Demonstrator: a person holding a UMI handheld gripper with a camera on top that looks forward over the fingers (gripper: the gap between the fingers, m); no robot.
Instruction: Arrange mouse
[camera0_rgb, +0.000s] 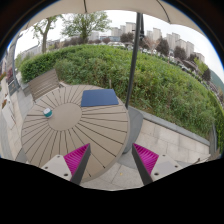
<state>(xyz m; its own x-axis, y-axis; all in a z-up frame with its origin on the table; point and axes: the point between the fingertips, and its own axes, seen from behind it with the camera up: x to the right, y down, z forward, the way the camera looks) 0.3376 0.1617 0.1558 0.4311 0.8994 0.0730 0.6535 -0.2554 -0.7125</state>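
A round slatted wooden table (70, 130) stands ahead of my gripper (111, 160). A blue mouse pad (99, 98) lies flat on the table's far side. A small teal and white object (47, 113), seemingly the mouse, sits on the table's left part, well left of the pad. My two fingers with magenta pads (76, 157) are spread wide with nothing between them. They hang above the table's near edge and the paved floor, far short of both the mouse and the pad.
A dark parasol pole (134, 62) rises right of the table. A chair (42, 84) stands behind the table on the left. A green hedge (150, 80) runs behind. Paving tiles (165, 140) lie to the right.
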